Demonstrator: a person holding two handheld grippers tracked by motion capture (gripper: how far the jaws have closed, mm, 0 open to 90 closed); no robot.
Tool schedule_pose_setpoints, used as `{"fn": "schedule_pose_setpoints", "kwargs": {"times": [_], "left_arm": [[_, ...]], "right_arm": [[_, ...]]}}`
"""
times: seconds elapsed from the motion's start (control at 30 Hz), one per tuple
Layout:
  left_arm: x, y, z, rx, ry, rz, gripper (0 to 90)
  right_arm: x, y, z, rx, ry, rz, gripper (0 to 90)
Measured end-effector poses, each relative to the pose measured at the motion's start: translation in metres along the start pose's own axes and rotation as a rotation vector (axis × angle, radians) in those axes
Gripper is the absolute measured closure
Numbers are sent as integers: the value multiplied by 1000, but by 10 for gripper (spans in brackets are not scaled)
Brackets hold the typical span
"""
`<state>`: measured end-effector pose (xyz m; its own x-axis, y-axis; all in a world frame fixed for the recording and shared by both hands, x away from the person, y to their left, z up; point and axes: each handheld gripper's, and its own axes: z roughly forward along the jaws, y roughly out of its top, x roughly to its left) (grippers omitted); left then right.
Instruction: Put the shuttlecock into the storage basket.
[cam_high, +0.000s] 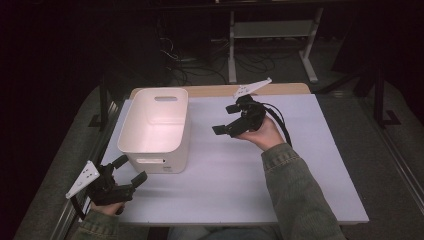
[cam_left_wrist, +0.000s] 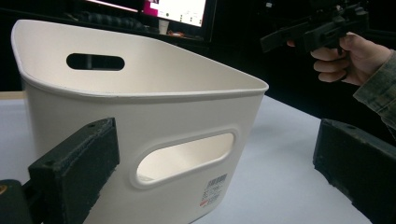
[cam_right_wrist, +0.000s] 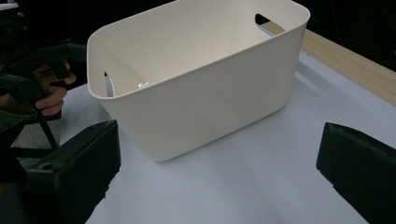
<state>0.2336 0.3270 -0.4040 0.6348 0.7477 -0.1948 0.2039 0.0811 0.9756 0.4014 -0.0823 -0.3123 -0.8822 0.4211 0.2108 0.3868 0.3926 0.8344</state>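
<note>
A white plastic bin (cam_high: 156, 131) stands upright on the left part of the white table (cam_high: 280, 170). A small barcode sticker (cam_left_wrist: 214, 189) sits low on its near end wall, its print too small to read. The left gripper (cam_high: 129, 171), jaws wide apart and holding nothing, points at that end wall just in front of it. The right gripper (cam_high: 219, 129), also spread wide and empty, is held above the table to the bin's right, aimed at its long side.

Smooth white plastic bin (cam_high: 156, 131), matt table (cam_high: 225, 170)
</note>
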Motion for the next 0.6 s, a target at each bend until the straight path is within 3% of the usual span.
{"fn": "schedule_pose_setpoints", "kwargs": {"times": [0.3,0.6], "left_arm": [[0,0,0,-3,1,-2,0],[0,0,0,-2,3,0,0]], "right_arm": [[0,-13,-10,-23,3,9,0],[-2,-28,-17,-29,-23,24,0]]}}
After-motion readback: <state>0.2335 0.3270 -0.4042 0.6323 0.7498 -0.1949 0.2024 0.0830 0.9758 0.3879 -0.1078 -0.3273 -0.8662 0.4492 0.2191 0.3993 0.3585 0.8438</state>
